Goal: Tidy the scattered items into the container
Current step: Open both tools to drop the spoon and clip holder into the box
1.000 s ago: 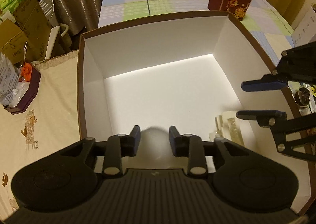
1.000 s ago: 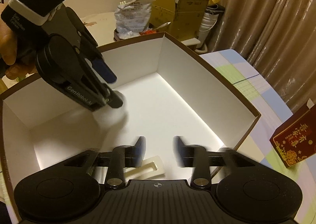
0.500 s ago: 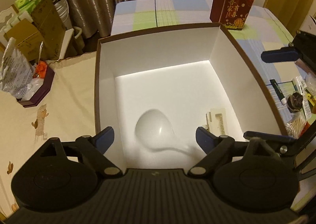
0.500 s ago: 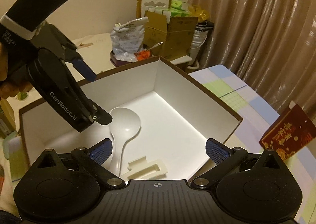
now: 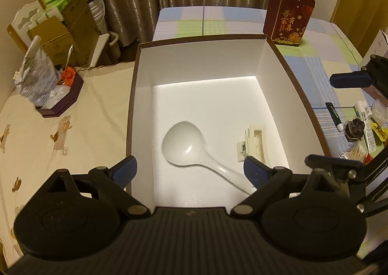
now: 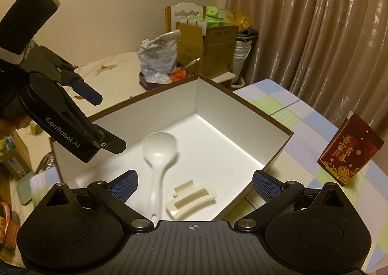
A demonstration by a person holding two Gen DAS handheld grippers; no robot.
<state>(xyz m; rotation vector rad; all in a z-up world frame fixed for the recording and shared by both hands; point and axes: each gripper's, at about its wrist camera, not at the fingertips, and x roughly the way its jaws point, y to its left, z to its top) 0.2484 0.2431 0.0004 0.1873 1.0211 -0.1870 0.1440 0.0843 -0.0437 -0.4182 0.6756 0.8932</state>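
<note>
A big brown-rimmed box point(image 5: 132, 105) with white inside walls point(image 6: 278, 129) stands on the table. A white plastic ladle point(image 5: 184, 146) lies on its floor, also in the right wrist view point(image 6: 158, 149). A cream plastic holder point(image 5: 257, 144) lies beside it point(image 6: 191, 200). My left gripper point(image 5: 190, 168) is open and empty above the box's near edge; it also shows in the right wrist view point(image 6: 106, 122). My right gripper point(image 6: 195, 183) is open and empty above the box's corner; its fingers point(image 5: 349, 80) show at the right in the left wrist view.
Several small items lie on the checked cloth to the right of the box: a dark pen point(image 5: 333, 115), a tube point(image 5: 363, 111), a dark flower-shaped thing point(image 5: 355, 127), toothpicks point(image 5: 354, 153). A red gift box point(image 5: 291, 23) stands behind. A purple tray point(image 5: 60, 95) with a bag sits left.
Both grippers opened wide and drew back up from the box. The ladle left the left gripper and now lies on the box floor.
</note>
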